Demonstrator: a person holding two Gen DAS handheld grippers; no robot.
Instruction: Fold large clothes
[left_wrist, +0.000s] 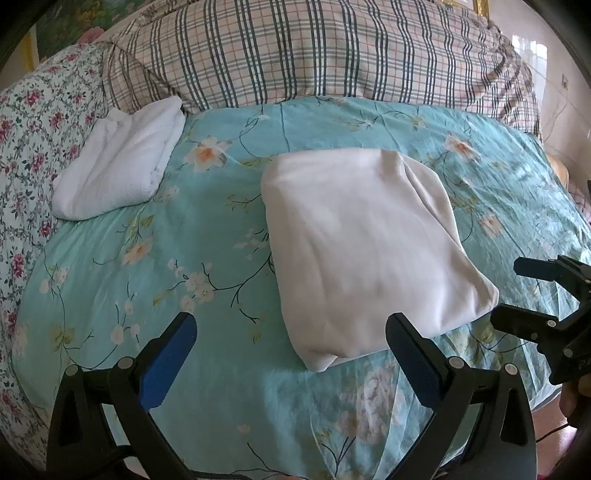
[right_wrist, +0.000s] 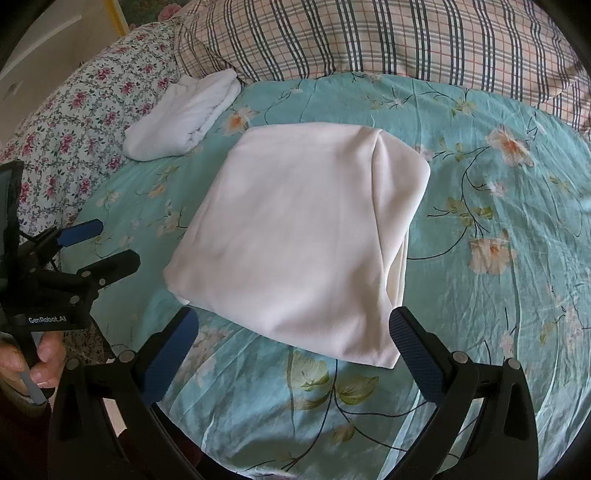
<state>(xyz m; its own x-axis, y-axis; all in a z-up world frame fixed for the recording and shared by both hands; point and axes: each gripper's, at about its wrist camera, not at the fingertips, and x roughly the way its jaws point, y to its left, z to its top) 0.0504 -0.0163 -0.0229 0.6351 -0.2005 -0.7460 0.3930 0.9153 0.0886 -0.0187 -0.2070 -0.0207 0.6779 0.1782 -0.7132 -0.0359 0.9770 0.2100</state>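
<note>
Both tongs, left gripper (left_wrist: 291, 328) and right gripper (right_wrist: 295, 323), are spread wide and pinch nothing. Between their blue pads lies the folded cream garment (right_wrist: 295, 236), a smooth, soft rectangle on the teal floral bedsheet (right_wrist: 480, 184). Farther back rest a folded white towel (left_wrist: 118, 166) and a plaid pillow (left_wrist: 314, 48)

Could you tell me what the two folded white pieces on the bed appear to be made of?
The large folded garment looks like a smooth, matte, off-white knit or soft woven cloth with shallow creases; which one is unclear. The smaller folded white piece by the floral pillow looks like terry or waffle cotton: brighter, with a nubby surface.
</note>
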